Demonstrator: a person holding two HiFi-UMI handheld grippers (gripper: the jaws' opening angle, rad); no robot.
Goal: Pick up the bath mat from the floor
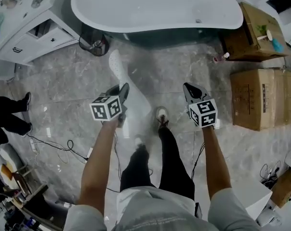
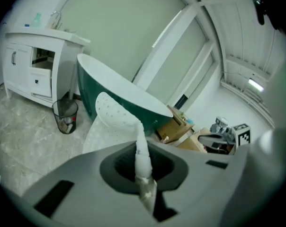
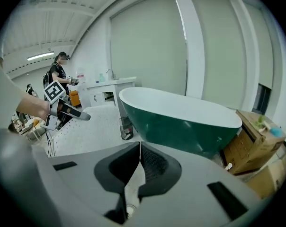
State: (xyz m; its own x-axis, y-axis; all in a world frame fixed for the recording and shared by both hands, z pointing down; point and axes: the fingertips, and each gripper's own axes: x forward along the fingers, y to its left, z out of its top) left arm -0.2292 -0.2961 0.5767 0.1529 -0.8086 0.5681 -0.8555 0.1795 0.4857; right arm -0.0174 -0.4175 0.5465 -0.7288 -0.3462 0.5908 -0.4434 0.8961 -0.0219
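Above the floor (image 1: pixel 63 81), my left claw (image 1: pixel 124 88) pinches the mat (image 1: pixel 124 71) by one edge to lift it; my right claw (image 1: pixel 189 89) is closed, empty.

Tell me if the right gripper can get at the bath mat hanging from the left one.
Probably yes: only open air separates the right gripper from the bath mat, though its shut jaws must open first.

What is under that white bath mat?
Only grey marbled floor shows around the bath mat, which the left gripper pinches; the floor directly beneath it is covered.
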